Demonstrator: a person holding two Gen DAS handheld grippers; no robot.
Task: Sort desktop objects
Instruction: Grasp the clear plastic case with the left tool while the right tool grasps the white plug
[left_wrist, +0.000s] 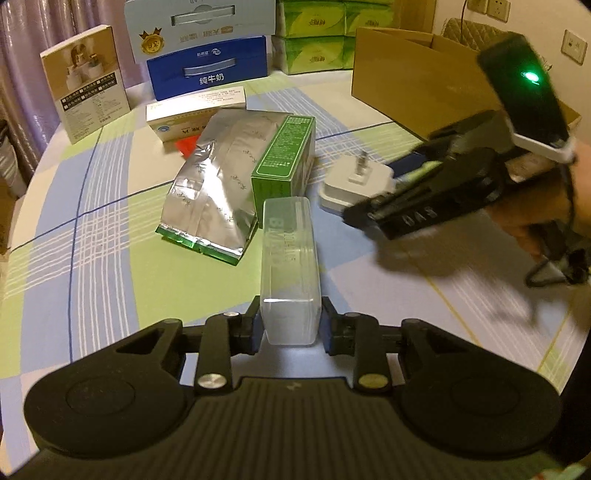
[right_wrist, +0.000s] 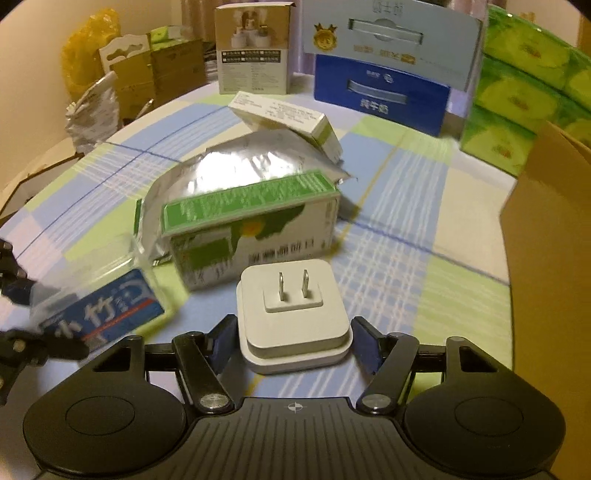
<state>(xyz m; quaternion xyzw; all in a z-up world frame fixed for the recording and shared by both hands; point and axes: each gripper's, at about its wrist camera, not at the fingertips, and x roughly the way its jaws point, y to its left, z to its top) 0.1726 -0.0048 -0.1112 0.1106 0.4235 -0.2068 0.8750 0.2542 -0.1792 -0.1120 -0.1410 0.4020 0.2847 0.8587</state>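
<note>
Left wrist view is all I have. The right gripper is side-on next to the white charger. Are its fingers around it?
Observer: Yes. In the right wrist view the white charger sits between the fingers of the right gripper. There's a thin gap on each side, so it isn't clamped.
Operator: Anything printed on the side of the clear box that I can't see?
Observer: The clear plastic box has a blue label with white characters on the side facing the right camera.
Operator: What's past the table edge on that side?
Observer: A yellow plastic bag and stacked brown cartons stand beyond the edge.
</note>
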